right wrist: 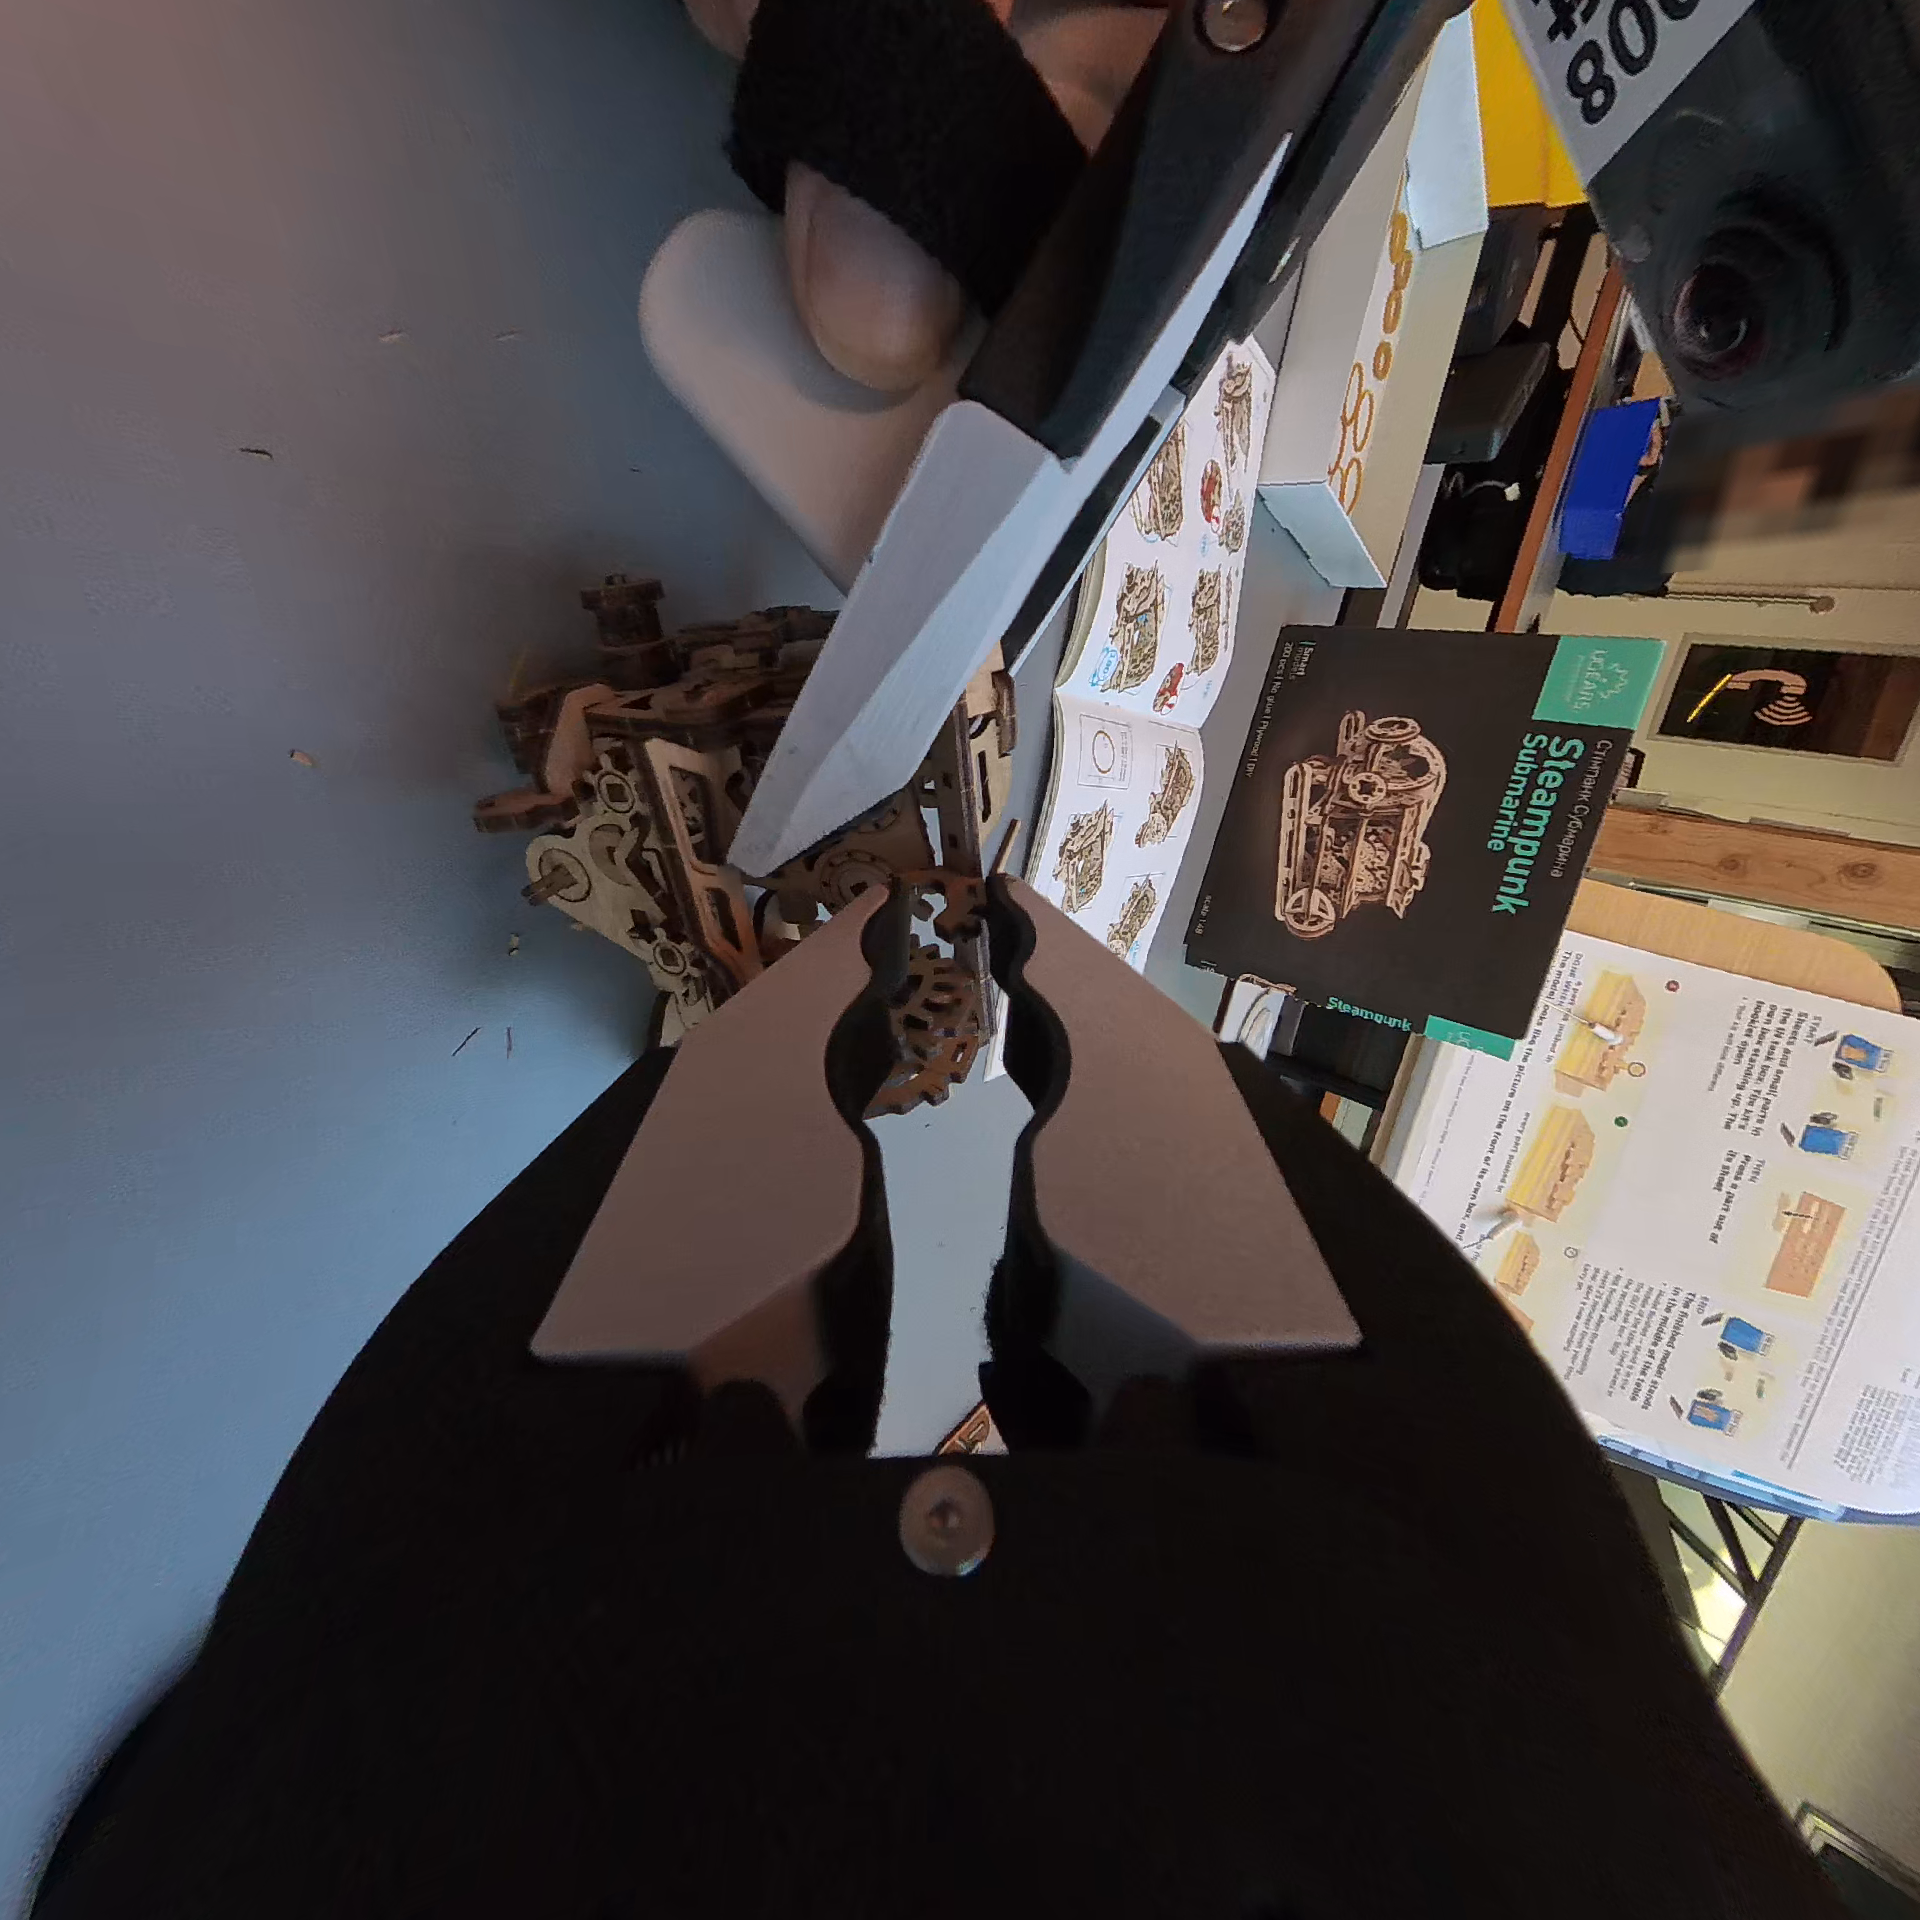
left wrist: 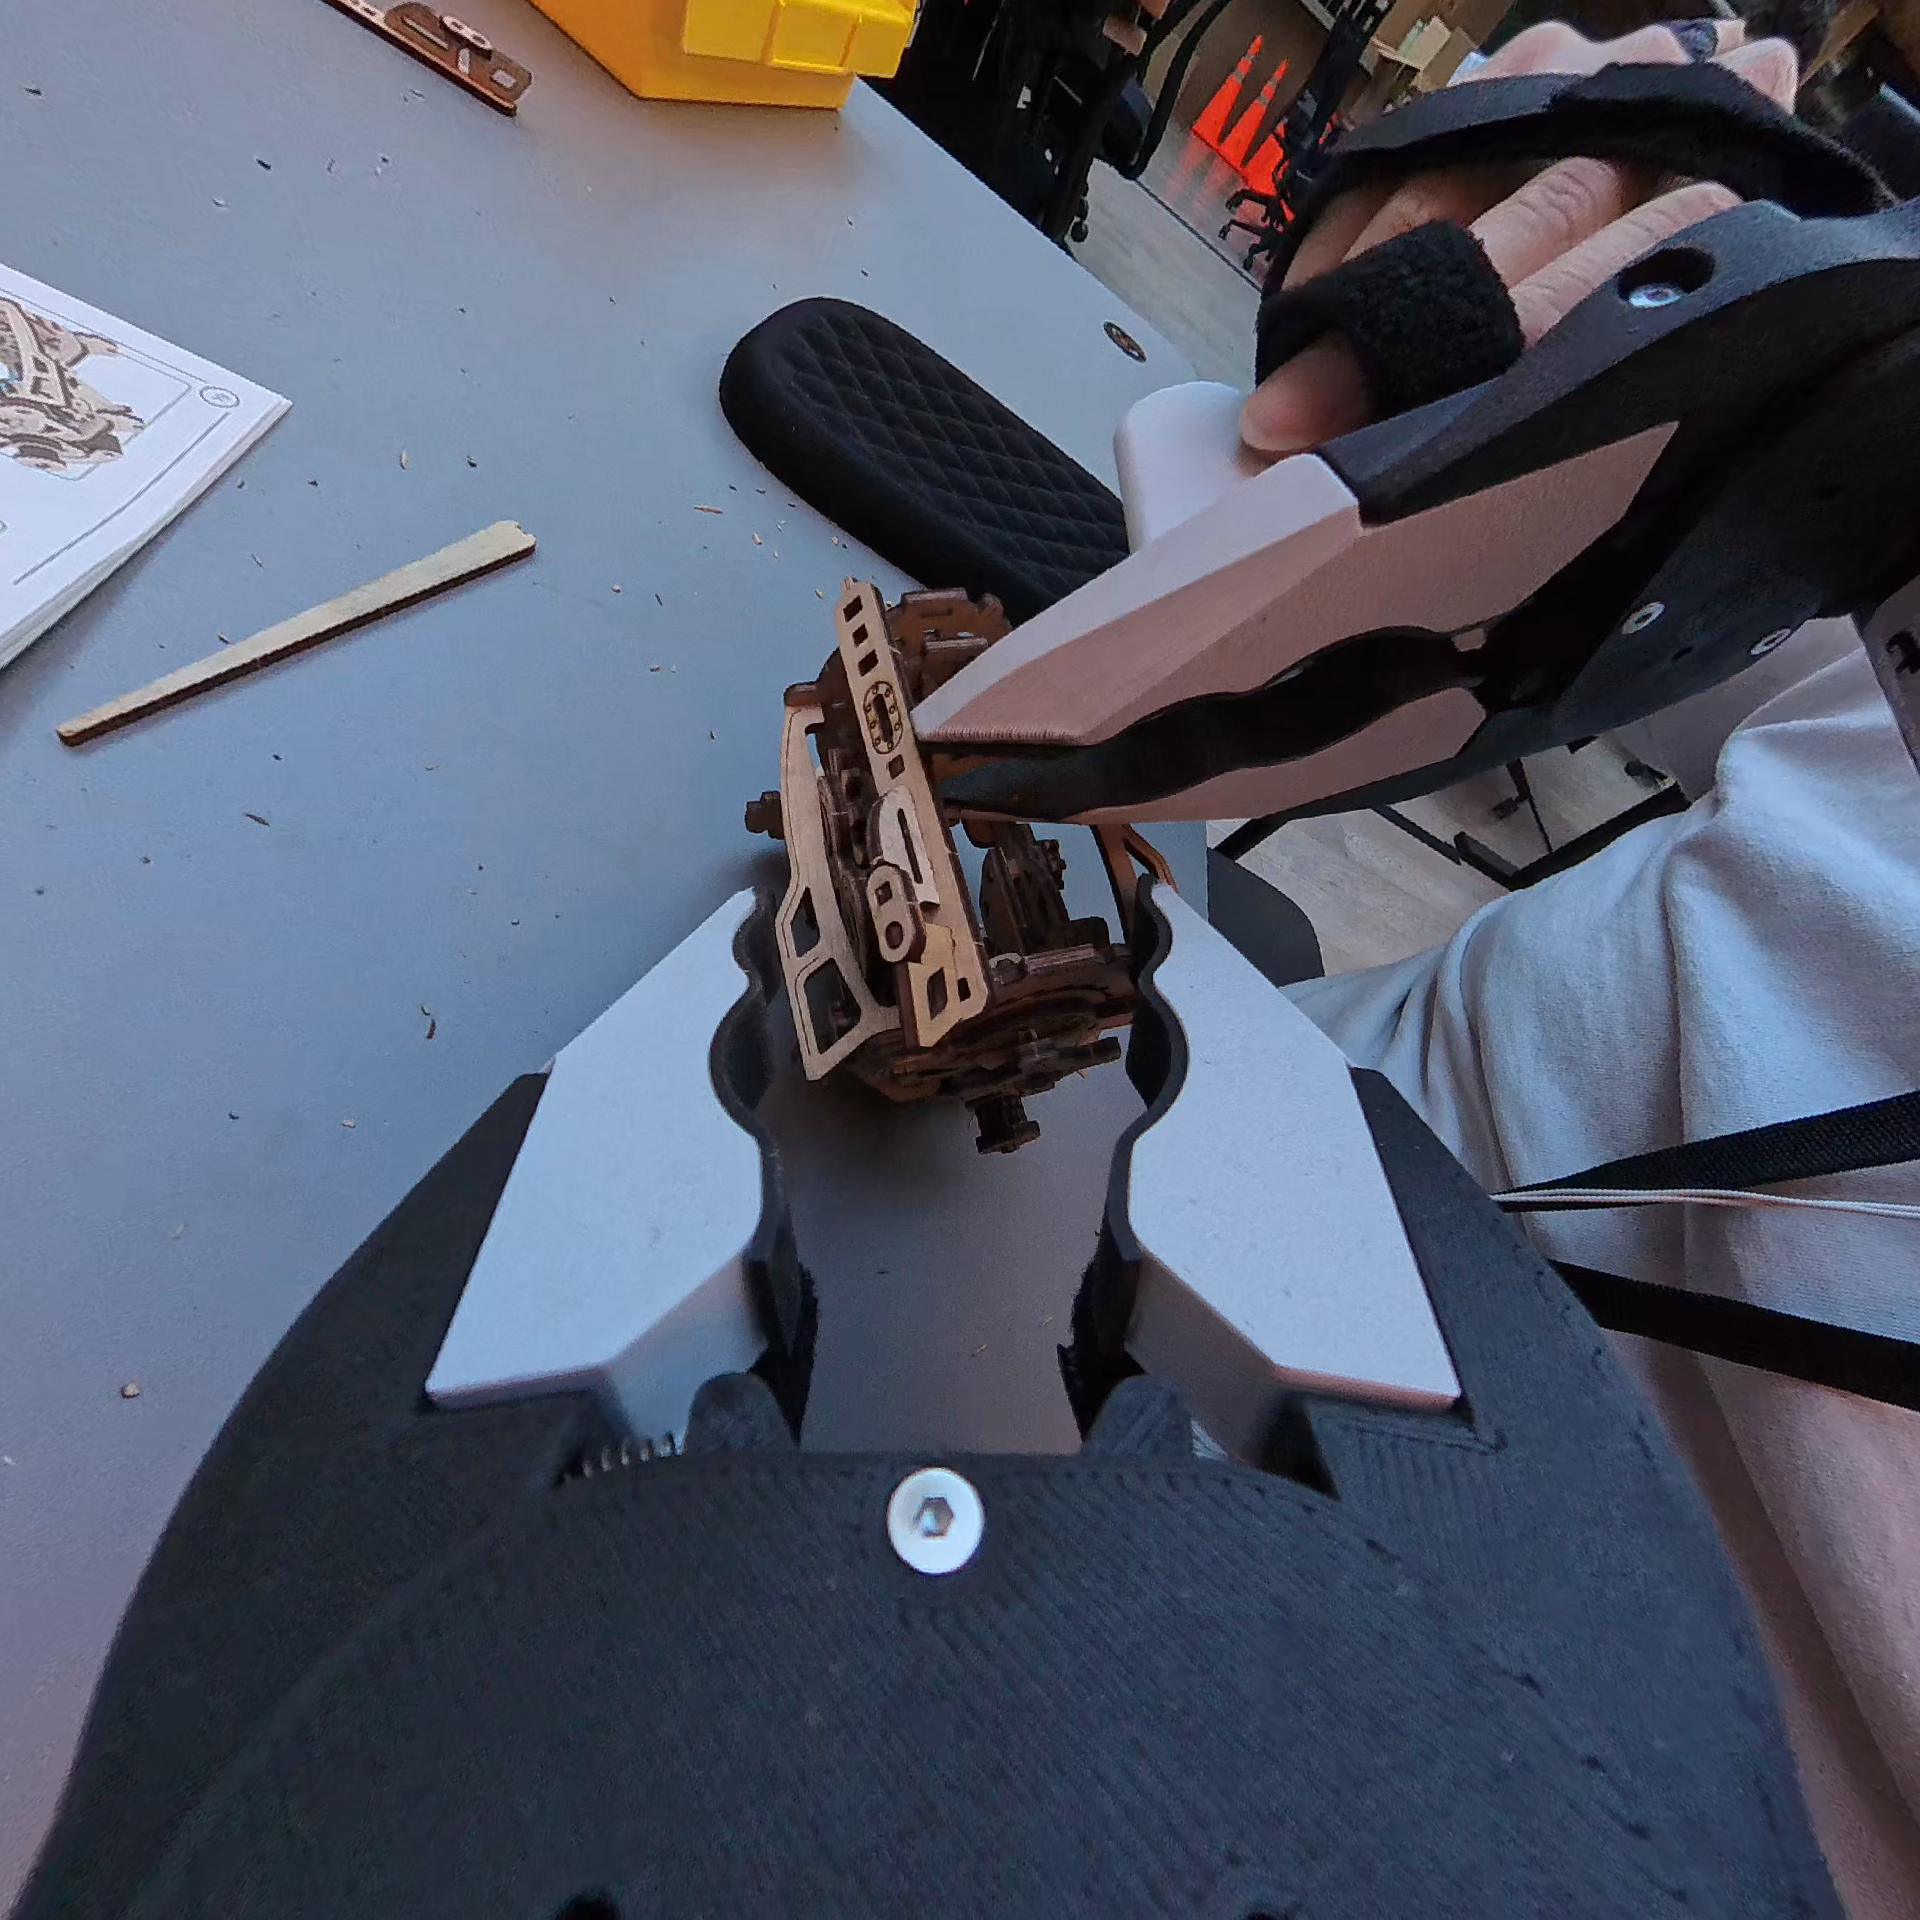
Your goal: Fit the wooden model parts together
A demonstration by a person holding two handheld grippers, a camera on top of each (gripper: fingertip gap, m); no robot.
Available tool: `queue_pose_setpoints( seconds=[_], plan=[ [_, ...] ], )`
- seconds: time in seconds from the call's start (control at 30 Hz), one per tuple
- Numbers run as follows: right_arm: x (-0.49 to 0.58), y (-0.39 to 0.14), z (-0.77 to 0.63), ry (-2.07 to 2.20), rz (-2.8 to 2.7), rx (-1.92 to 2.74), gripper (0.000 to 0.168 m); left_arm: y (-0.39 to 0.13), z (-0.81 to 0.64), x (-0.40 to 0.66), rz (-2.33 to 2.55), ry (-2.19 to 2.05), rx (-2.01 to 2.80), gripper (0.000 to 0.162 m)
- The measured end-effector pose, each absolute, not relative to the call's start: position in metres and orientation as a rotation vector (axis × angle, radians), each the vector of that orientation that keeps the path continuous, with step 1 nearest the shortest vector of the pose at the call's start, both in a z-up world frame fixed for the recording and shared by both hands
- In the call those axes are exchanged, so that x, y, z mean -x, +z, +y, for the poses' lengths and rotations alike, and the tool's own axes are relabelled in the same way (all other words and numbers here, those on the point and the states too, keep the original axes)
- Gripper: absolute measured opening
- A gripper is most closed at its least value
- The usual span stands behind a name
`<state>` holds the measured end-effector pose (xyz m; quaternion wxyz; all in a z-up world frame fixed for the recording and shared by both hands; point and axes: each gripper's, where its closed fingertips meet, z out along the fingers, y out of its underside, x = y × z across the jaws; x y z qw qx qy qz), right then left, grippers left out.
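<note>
The wooden model [left wrist: 914, 935], a part-built block of light and dark laser-cut pieces, sits between the fingertips of my left gripper [left wrist: 951, 914]. Its jaws stand wide and press on the model's two sides, just over the grey table [left wrist: 312, 987]. My right gripper [left wrist: 930, 758] comes in from the right, and its jaws are nearly closed on the model's upper side panel. In the right wrist view my right gripper [right wrist: 940, 888] pinches a gear-patterned wooden piece [right wrist: 930, 997] of the model [right wrist: 644, 790]. One left gripper finger [right wrist: 883, 675] reaches down onto the model.
A loose wooden stick [left wrist: 301, 629], an instruction booklet [left wrist: 94, 468], a black quilted pad [left wrist: 914, 457], a yellow bin [left wrist: 748, 42] and a wooden strip [left wrist: 436, 47] lie on the table. The kit's black box [right wrist: 1403, 831] and paper sheets [right wrist: 1714, 1195] lie beyond the model. Left and right tips are no more than a few centimetres apart.
</note>
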<state>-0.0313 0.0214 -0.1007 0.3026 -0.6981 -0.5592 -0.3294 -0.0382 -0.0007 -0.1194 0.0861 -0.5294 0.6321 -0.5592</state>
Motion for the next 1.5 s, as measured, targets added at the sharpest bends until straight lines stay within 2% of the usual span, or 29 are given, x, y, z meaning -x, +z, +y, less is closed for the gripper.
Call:
queue_pose_setpoints(
  seconds=[0.83,1.5],
  plan=[
    [0.0323,-0.1008,0.0207,-0.908,-1.405,1.795,0.016,-0.1215,-0.0038,0.039,1.937,-1.572,1.557,0.067],
    [0.0293,-0.1026,0.018,-0.873,-1.648,1.879,0.016,-0.1218,-0.0049,0.0389,1.996,-1.572,1.564,0.066]
  ],
)
